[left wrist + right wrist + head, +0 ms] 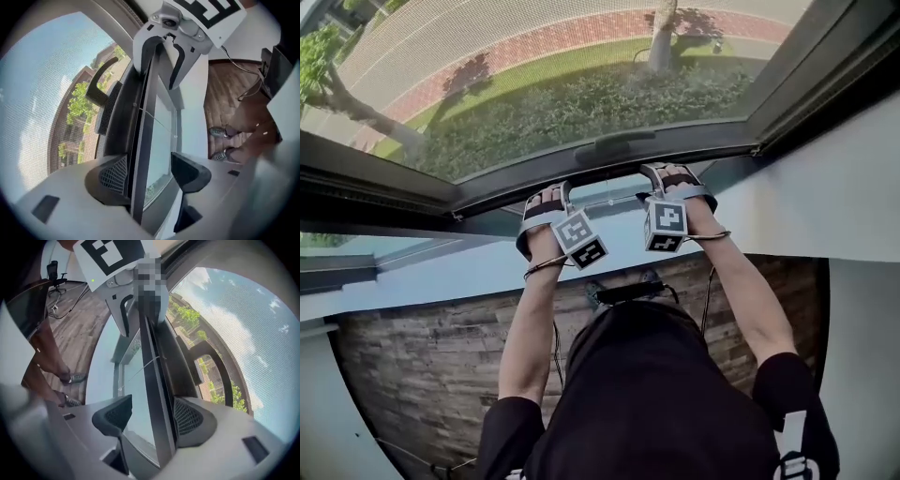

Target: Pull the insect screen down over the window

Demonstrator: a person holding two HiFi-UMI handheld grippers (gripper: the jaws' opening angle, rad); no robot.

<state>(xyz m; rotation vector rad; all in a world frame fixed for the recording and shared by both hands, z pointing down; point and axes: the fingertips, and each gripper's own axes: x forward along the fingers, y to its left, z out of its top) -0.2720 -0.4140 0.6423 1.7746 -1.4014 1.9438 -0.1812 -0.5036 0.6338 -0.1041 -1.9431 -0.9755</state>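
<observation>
**Screen nearly home: seat the bar, then let go**

You have the insect screen (534,56) almost fully down. Its mesh spans the whole pane above the bottom bar (609,164), and trees and a brick path show hazily through it. The bar sits low, just above the window frame (366,187).

Your left gripper (546,194) is just left of the bar's handle (614,141) and your right gripper (667,172) is just right of it. Each has its jaws closed narrowly over the bar's thin edge.

By my judgement, only the last travel onto the frame and the release remain. The mesh looks taut and untorn.
</observation>
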